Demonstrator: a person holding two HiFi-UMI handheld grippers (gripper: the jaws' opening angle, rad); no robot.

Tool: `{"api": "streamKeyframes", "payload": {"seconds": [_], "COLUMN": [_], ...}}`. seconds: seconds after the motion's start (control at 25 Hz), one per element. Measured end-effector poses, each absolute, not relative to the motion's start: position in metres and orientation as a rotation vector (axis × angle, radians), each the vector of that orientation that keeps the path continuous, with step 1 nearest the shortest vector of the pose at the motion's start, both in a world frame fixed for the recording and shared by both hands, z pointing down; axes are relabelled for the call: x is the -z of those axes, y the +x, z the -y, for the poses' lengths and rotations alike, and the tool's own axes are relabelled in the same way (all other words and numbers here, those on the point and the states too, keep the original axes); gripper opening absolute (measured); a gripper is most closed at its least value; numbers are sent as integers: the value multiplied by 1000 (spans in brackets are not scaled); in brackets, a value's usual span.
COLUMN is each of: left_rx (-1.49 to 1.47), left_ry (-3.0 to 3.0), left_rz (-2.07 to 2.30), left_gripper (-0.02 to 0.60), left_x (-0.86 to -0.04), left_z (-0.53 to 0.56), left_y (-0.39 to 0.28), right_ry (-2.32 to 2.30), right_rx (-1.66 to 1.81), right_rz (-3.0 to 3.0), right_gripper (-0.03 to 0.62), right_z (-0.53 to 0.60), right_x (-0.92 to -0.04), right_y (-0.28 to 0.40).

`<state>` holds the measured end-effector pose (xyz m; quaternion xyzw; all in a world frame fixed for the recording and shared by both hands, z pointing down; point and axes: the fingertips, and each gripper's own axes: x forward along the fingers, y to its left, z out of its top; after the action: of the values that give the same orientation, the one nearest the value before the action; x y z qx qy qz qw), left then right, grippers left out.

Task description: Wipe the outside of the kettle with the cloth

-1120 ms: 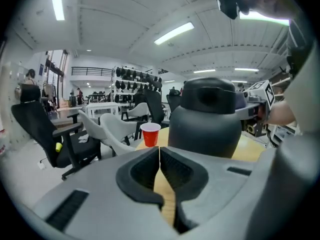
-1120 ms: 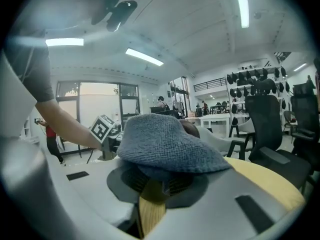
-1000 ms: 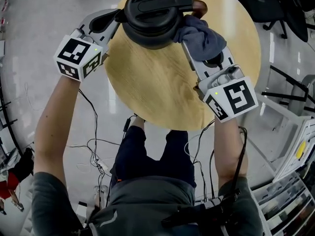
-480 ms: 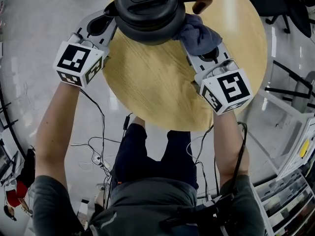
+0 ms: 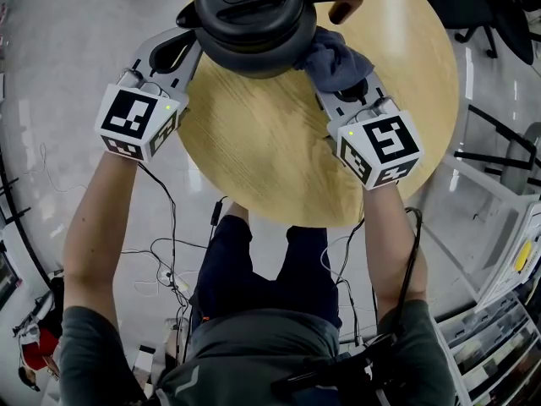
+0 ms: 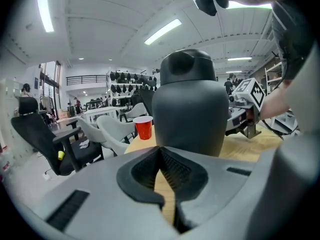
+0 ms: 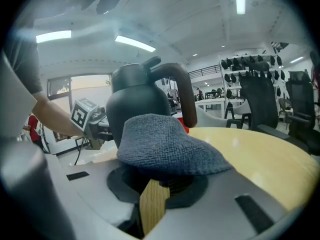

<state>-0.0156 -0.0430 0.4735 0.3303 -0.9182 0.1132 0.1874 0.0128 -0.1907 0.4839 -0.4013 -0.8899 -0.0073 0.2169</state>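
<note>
We clench right gripper (image 7: pixel 159 181) fingers on cloth (image 5: pixel 338 57), which touches kettle's (image 5: pixel 254 15) right side on round surface (image 5: pixel 270 142). Left gripper (image 6: pixel 161 153) fingers clenched, empty, kettle just ahead. Left gripper view shows red cup (image 6: pixel 143 127) beyond kettle; head view doesn't.

Red cup (image 6: pixel 143 127), round table (image 5: pixel 270 142) (office chair (image 6: pixel 42 134) nearby)

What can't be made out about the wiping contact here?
- Head view: the kettle has a lid that overhangs its wall, and the frame's top edge cuts it off.
- Right gripper view: the cloth covers the spot where it meets the kettle.
- Left gripper view: the kettle blocks the cloth entirely.
</note>
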Motion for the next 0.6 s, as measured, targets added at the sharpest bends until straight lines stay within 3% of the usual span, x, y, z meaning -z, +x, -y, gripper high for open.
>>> {"api": "streamKeyframes", "payload": {"seconds": [0.36,0.6], "left_rx": [-359,-276], "left_ry": [969,913], "left_rz": [2542,2526], "left_gripper": [6,8], "left_x": [-489,-490], "left_z": [47,41], "left_y": [-7,12], "right_ry": [-1088,-1130], "right_rx": [144,-51], "right_rz": [2393,2542], "right_gripper": [80,81], "right_z": [192,188], "right_x": [-503,-414], "right_y": [18,37]}}
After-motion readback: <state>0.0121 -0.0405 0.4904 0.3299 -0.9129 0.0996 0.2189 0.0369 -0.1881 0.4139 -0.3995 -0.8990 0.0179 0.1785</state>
